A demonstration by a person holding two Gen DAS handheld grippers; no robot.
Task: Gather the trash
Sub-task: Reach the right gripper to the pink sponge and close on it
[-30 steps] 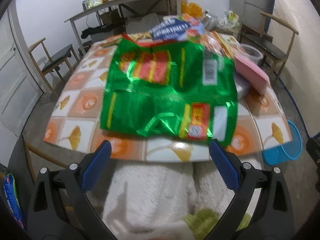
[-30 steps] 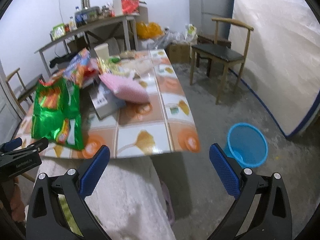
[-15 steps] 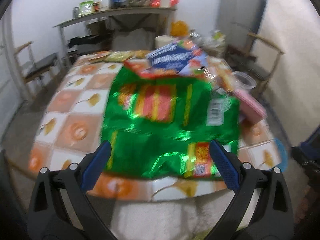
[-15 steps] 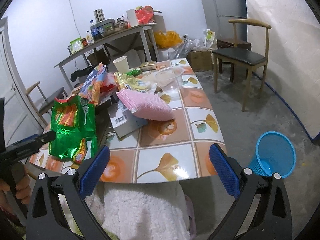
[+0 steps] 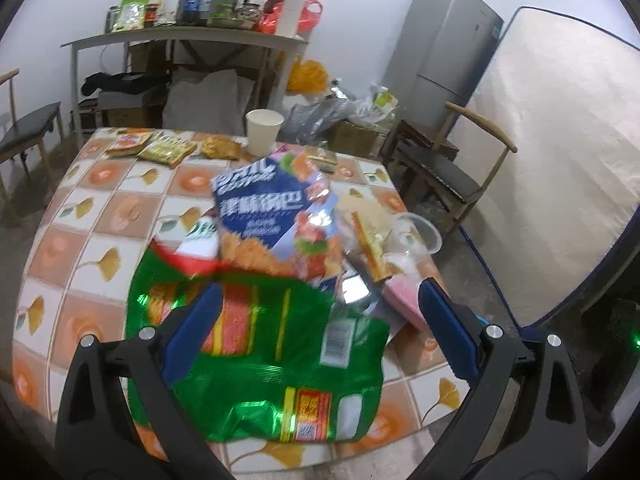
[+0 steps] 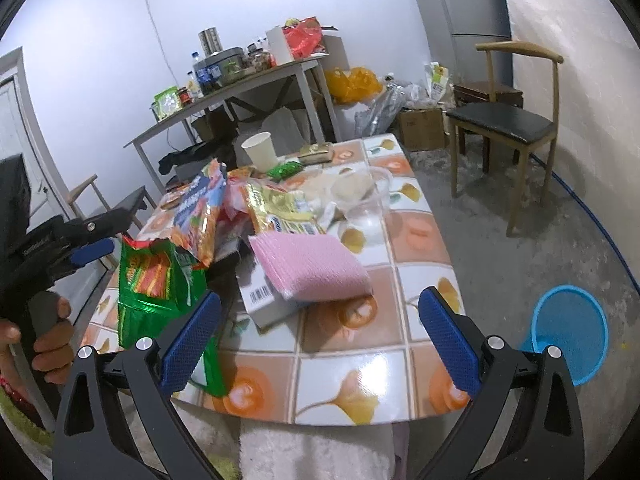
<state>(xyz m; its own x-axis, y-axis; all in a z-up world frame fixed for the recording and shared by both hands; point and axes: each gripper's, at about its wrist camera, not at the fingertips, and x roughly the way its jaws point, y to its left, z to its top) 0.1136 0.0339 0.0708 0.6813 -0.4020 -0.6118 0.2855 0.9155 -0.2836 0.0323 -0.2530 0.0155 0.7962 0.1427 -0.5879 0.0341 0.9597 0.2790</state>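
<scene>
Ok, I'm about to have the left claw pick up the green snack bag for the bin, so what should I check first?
1. Left claw open: ok.
2. Green snack bag lies between its fingers in view: ok, though contact cannot be told.
3. Bag free of clutter: not ok, the blue snack bag overlaps its far end.
4. Right claw open and holding nothing: ok.
5. Blue bin on the floor beside the table, opening unobstructed: ok.

Table (image 6: 420, 236) right edge strip lay bare. Green bag (image 5: 256, 344), blue bag (image 5: 272, 216), pink sponge (image 6: 308, 264) and plastic cup (image 6: 368, 200) crowded the centre-left. Floor beside blue basket (image 6: 568, 332) open.
</scene>
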